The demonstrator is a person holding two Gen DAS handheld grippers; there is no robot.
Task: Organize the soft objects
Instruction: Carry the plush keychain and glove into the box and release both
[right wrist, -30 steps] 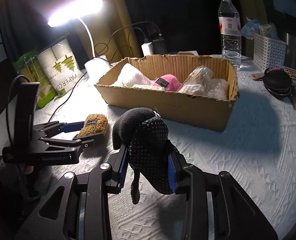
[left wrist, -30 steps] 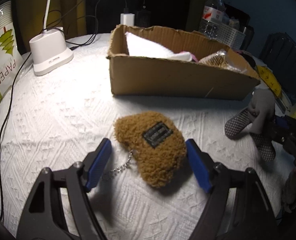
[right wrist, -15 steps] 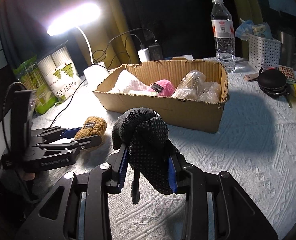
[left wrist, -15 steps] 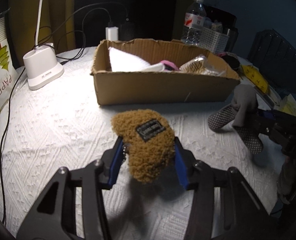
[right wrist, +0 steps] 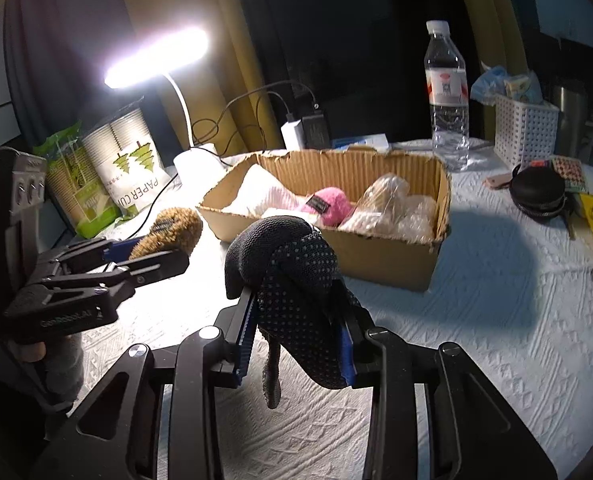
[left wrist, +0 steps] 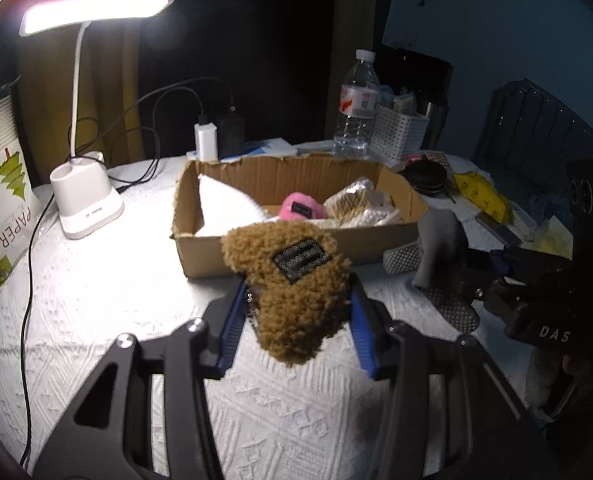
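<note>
My left gripper [left wrist: 294, 330] is shut on a brown fuzzy pouch [left wrist: 292, 280] with a black patch, held up above the white tablecloth in front of the cardboard box [left wrist: 292, 246]. My right gripper [right wrist: 298, 344] is shut on a dark grey dotted sock [right wrist: 296, 280], also lifted off the table. The box [right wrist: 376, 256] holds a white cloth [right wrist: 264, 194], a pink fuzzy pouch [right wrist: 330, 204] and plastic-wrapped items [right wrist: 392, 208]. The sock [left wrist: 436, 248] and right gripper show at the right of the left wrist view. The brown pouch [right wrist: 168, 228] shows at the left of the right wrist view.
A lit desk lamp [left wrist: 84, 200] stands left of the box, with cables and chargers [left wrist: 216, 140] behind. A paper cup pack [left wrist: 0, 200] is at far left. A water bottle [right wrist: 446, 96], white basket [right wrist: 526, 132] and black round case [right wrist: 540, 192] stand at the right.
My left gripper closed on the brown pouch and lifted it off the table toward the box. My right gripper kept its hold on the sock and rose slightly.
</note>
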